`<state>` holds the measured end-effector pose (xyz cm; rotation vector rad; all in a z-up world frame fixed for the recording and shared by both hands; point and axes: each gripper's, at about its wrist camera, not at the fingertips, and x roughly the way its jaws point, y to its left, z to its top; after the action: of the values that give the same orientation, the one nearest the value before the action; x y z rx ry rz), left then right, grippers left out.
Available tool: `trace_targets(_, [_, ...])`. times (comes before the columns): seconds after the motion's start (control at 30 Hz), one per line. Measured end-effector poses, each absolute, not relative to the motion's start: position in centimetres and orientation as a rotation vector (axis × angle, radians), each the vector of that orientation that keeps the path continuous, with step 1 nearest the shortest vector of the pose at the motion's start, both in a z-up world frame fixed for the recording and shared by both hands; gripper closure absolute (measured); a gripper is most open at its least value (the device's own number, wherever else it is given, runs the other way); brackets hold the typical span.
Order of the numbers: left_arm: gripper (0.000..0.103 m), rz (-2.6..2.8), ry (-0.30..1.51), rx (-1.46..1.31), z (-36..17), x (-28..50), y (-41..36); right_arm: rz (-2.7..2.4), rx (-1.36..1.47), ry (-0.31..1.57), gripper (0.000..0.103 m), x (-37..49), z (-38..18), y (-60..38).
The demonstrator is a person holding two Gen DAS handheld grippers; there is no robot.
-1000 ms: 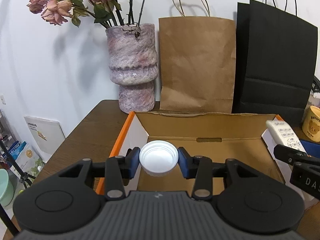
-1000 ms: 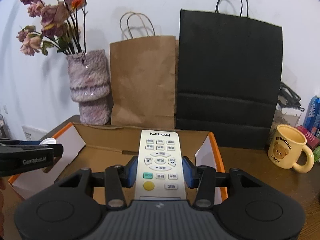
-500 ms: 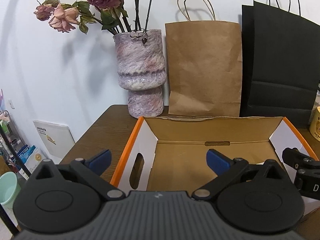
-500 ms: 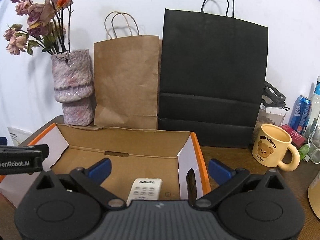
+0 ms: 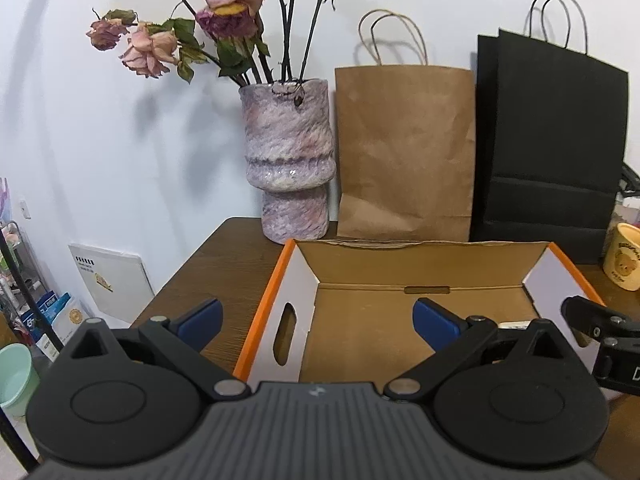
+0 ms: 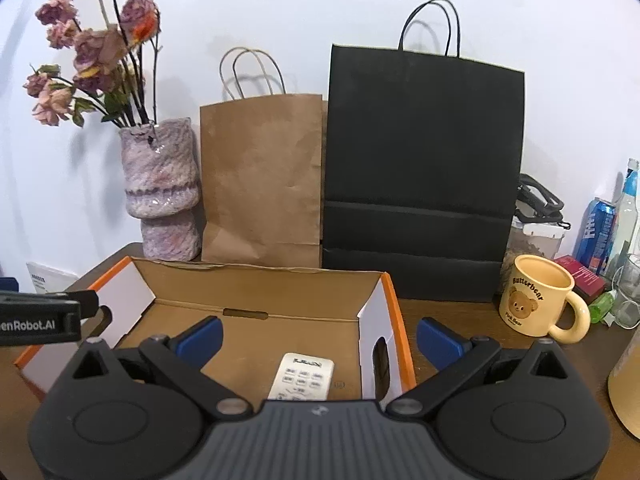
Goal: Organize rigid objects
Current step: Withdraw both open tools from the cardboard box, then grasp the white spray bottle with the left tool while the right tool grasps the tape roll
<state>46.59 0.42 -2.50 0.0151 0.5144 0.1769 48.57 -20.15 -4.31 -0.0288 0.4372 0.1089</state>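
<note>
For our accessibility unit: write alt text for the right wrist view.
The open right gripper hovers over a cardboard box with a white remote lying inside. Behind stand a vase, brown bag and black bag; a yellow mug sits right.

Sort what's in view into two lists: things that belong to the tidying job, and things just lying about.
Part of the job:
cardboard box
white remote, lying inside the box
left gripper and right gripper, both open and empty

Just lying about:
flower vase
brown paper bag
black paper bag
bear mug
blue can
</note>
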Motion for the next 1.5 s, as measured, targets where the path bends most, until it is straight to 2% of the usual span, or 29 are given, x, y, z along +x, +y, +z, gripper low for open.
trace_targets(0.67, [0.0,0.142,0.494,-0.001,-1.2,38.3,0.1,0.134,-0.006,0.371,0.0,39.3,-2.8,-21.0])
trace_targets(1.5, [0.0,0.143,0.579,0.005,-3.4,26.5,0.3,0.165,-0.017,0.44,0.0,26.2,-6.5,-22.6])
